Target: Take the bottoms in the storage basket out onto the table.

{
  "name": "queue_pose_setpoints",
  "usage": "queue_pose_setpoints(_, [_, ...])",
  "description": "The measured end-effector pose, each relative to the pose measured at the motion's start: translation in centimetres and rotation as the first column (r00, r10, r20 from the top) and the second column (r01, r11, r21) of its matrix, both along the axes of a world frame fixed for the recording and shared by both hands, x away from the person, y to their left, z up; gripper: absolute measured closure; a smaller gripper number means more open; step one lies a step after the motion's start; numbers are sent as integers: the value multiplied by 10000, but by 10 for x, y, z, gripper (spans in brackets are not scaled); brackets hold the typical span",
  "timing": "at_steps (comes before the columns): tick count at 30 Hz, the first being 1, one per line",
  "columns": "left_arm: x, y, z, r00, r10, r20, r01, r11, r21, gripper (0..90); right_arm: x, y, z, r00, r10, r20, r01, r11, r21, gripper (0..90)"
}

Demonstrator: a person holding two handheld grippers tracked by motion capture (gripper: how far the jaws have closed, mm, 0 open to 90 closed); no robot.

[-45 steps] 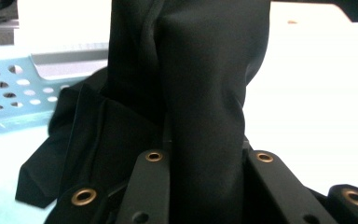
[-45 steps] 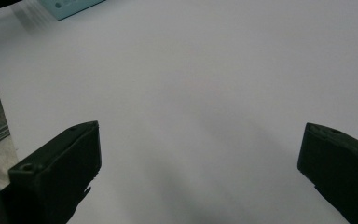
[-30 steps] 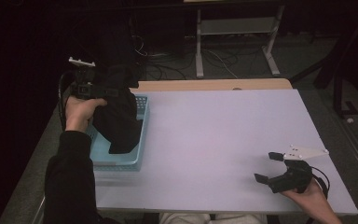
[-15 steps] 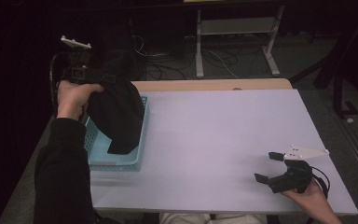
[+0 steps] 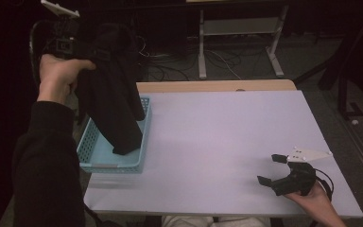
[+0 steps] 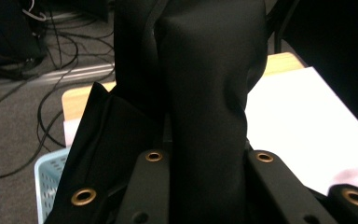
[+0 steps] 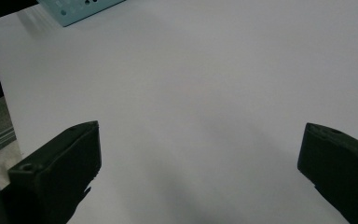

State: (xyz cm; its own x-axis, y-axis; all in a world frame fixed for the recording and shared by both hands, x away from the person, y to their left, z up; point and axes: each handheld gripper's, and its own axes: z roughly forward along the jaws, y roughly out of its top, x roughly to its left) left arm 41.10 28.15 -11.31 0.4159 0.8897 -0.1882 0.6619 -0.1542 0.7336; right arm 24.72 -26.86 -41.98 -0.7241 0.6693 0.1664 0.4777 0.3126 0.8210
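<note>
A black cloth garment hangs from my left gripper, raised high over the table's left side. Its lower end still dangles inside the light blue basket. In the left gripper view the black cloth is pinched between the two jaws, with brass eyelets visible near the bottom. My right gripper rests low near the table's front right corner, jaws wide apart with bare white table between them.
The blue basket stands at the table's left edge. The white tabletop stretches between the two hands. Beyond the far edge are a metal stand and floor cables.
My left gripper has risen and moved back, lifting the black cloth higher out of the basket. The right gripper has stayed put.
</note>
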Motion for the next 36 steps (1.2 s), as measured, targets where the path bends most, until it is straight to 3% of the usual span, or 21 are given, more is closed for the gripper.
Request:
queue_pose_setpoints(3, [-1,-5,22,9998,-88,172,87,9999,55,775,0,0,0,10000,21,-24,-21,10000,-4,0])
queue_pose_setpoints(9, [-4,-13,47,9986,-338,409,337,9994,31,775,1,1,-1,9999,96,-42,-96,10000,-19,0])
queue_pose_setpoints(15, [-6,-23,60,9969,-488,621,491,9988,-47,775,0,1,0,9999,107,-25,-107,9999,-18,0])
queue_pose_setpoints(22, [-8,-31,68,9950,-661,750,667,9978,-64,775,0,0,0,10000,98,-21,-98,10000,-1,0])
queue_pose_setpoints(27, [-6,-39,68,9926,-878,836,910,9952,-354,775,0,0,0,10000,94,-11,-94,10000,6,0])
queue_pose_setpoints(36, [-4,-57,67,9874,-1296,909,1345,9897,-501,774,-1,-1,1,10000,90,10,-90,10000,40,0])
